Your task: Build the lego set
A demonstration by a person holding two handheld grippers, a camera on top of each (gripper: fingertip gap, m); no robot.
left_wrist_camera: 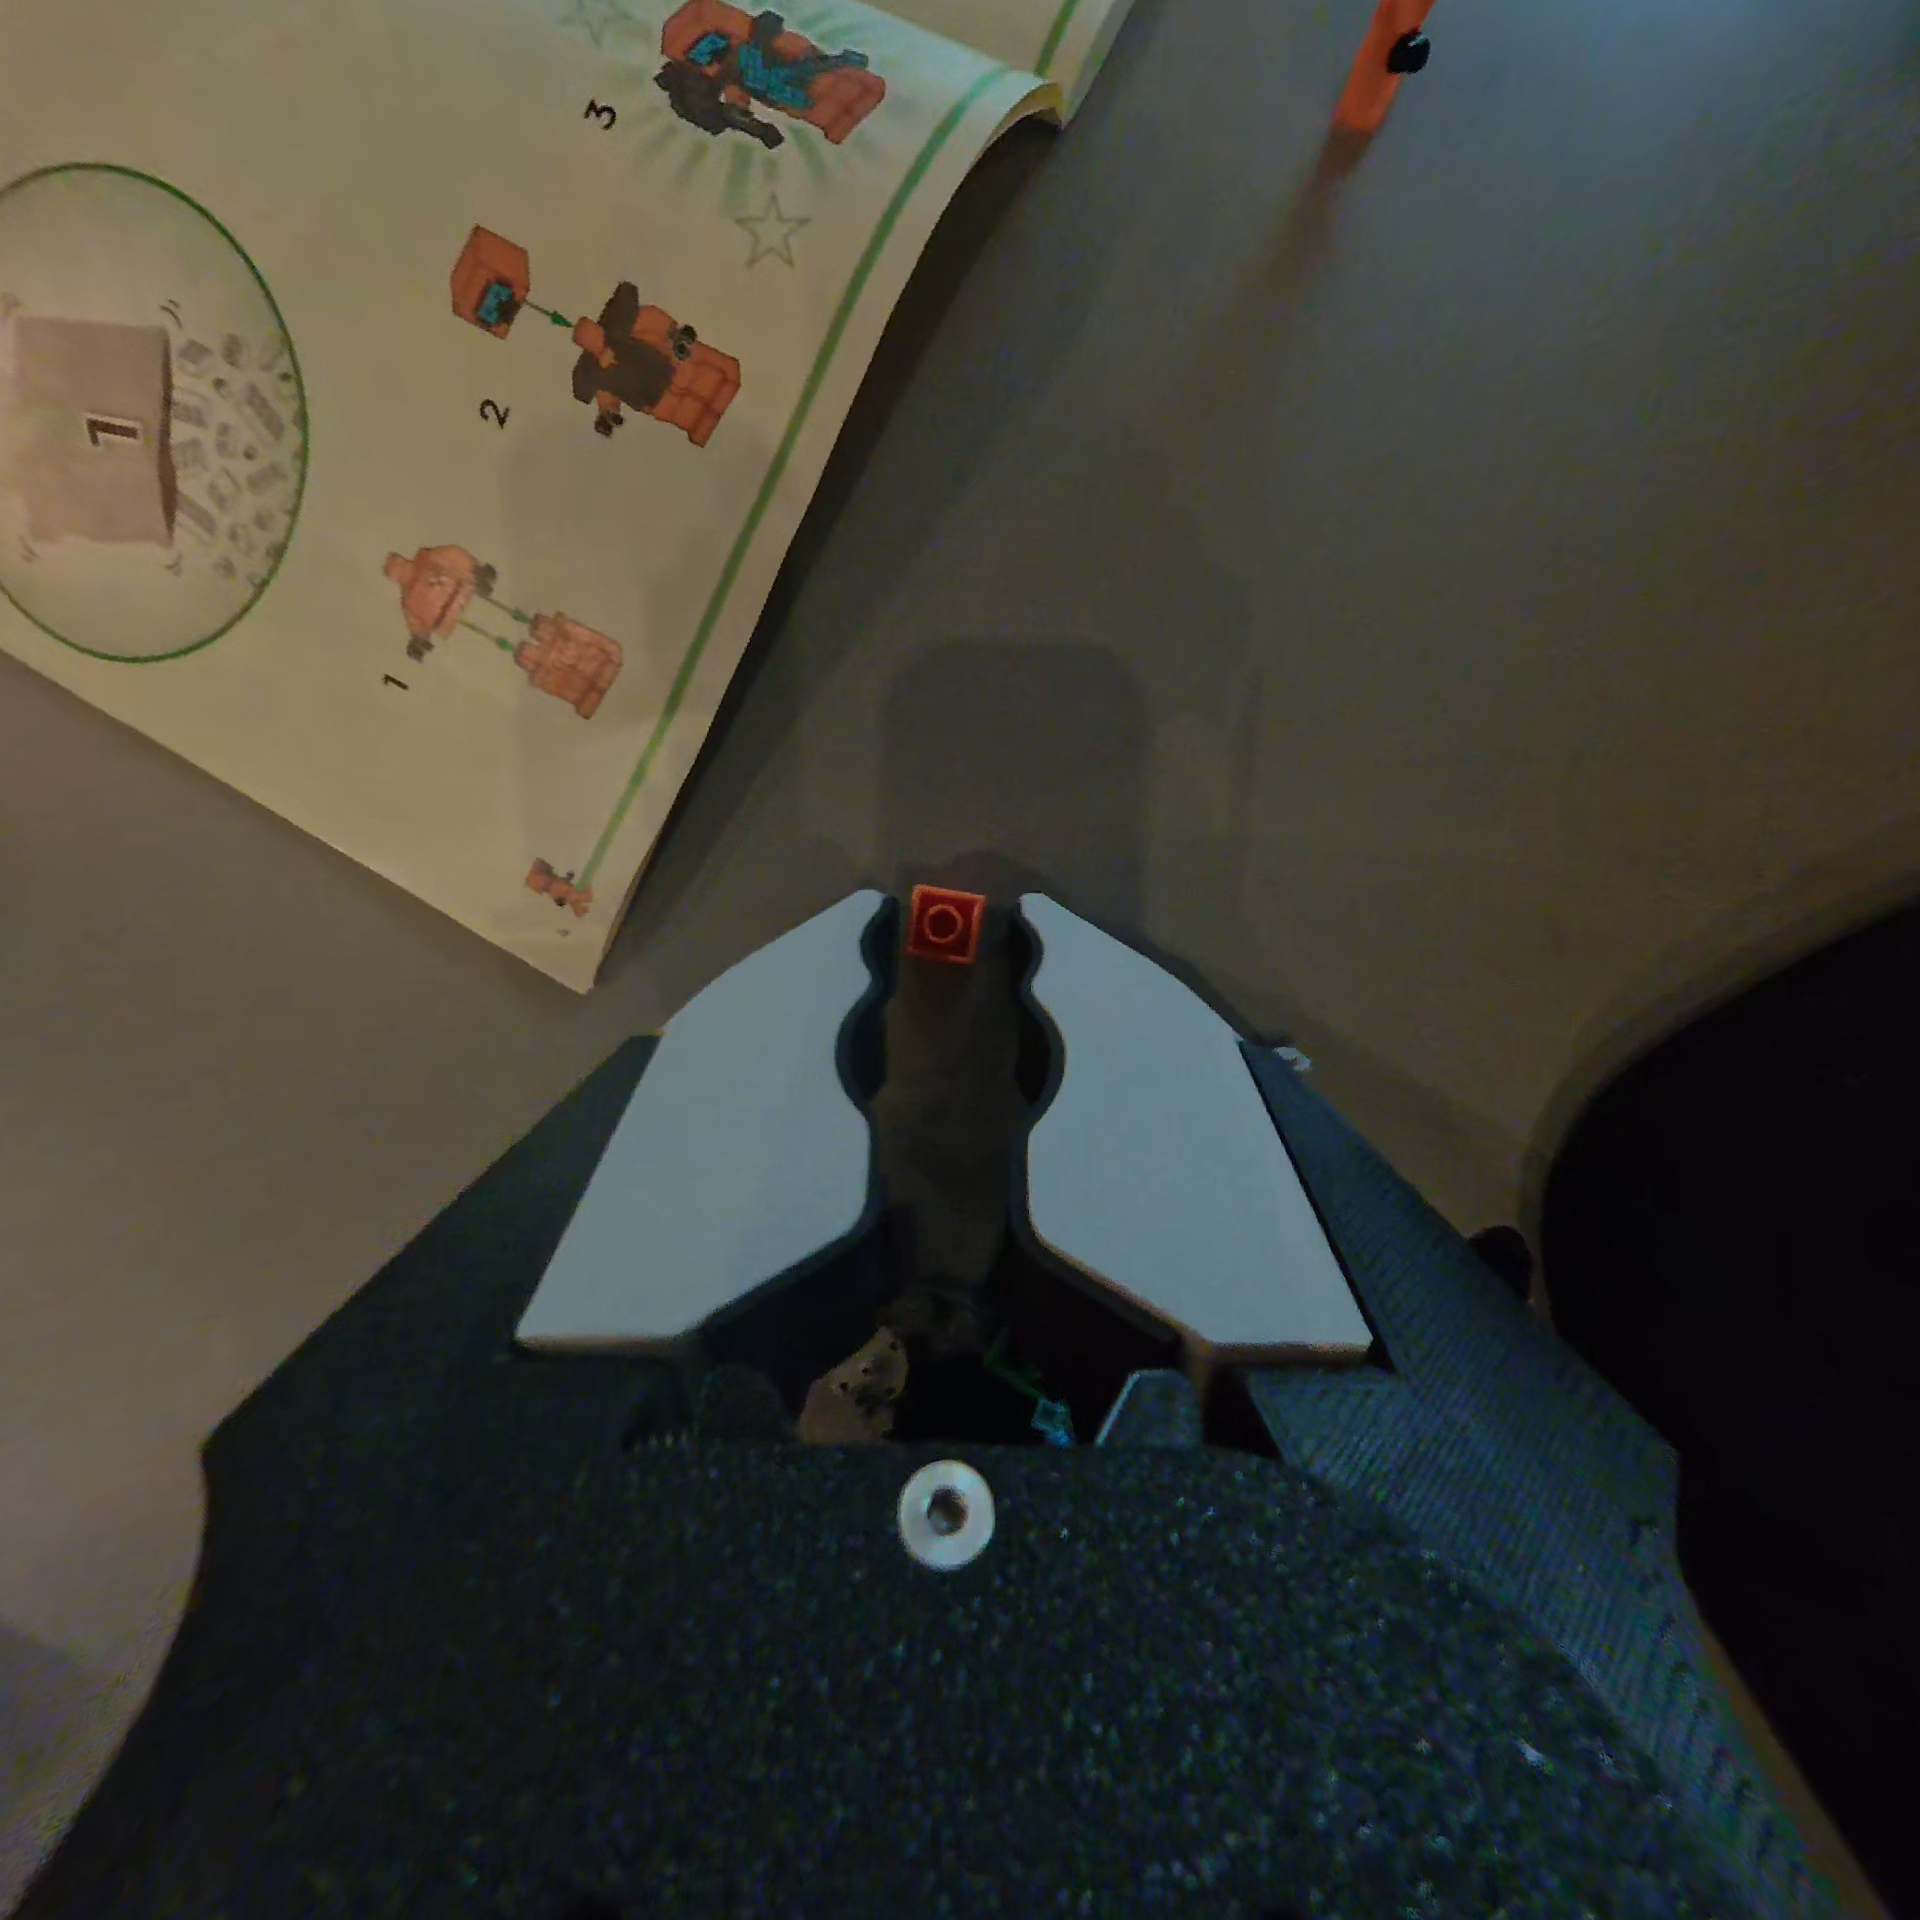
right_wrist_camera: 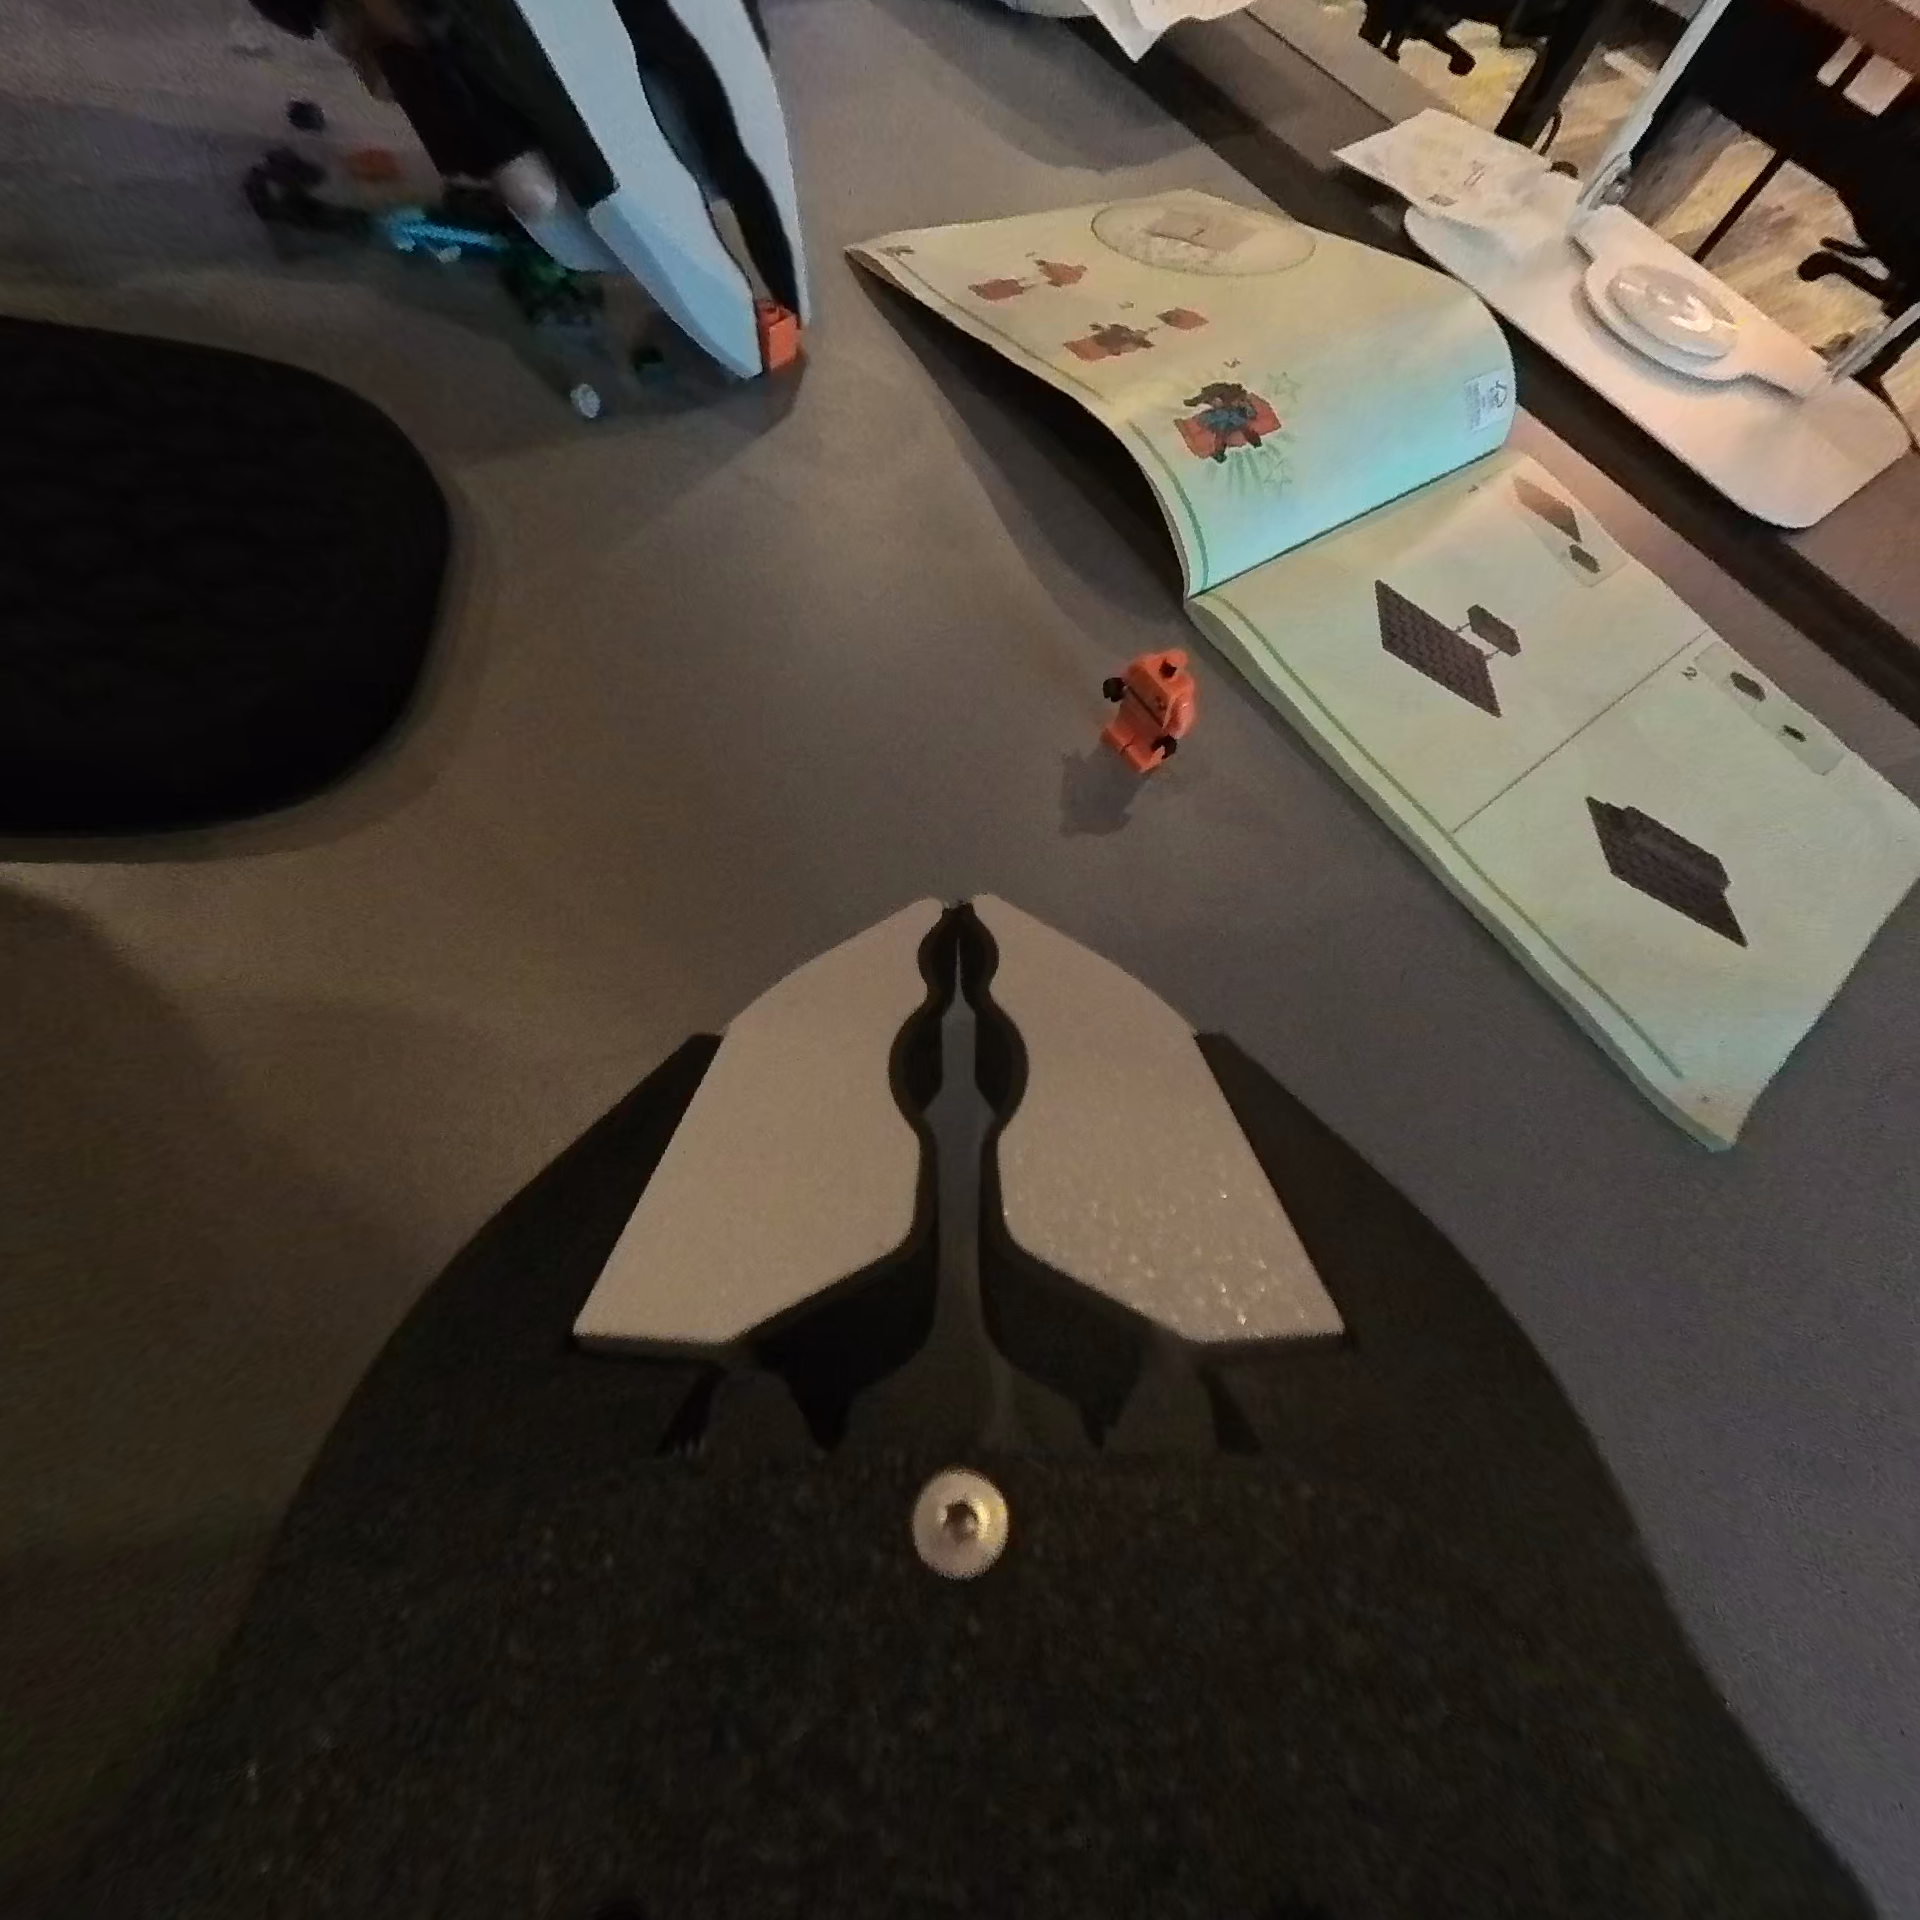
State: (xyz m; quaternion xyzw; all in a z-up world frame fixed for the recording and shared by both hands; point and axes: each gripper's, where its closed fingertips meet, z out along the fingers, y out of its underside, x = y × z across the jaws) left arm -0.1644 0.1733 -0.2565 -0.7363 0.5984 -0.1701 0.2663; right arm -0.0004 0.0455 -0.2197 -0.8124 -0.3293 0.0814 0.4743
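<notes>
Between left gripper (left_wrist_camera: 943,914) fingers (left_wrist_camera: 748,1122), left wrist view: small orange brick (left_wrist_camera: 943,923), stud facing camera. Fingers straddle it with slight gaps, contact uncertain; looks like pickup of next part. Instruction booklet (left_wrist_camera: 343,436) lies open just beyond on grey bench (left_wrist_camera: 1351,623), steps readable.

Right wrist view: right gripper (right_wrist_camera: 958,914) fingers closed, empty, hovering over bench. Ahead, orange figure (right_wrist_camera: 1148,712) stands upright beside booklet, probably awaiting brick. Loose parts (right_wrist_camera: 436,234) far left.

Both wrist views look steeply down at the table (right_wrist_camera: 727,623) (left closer), sharing the booklet (left_wrist_camera: 416,416).
</notes>
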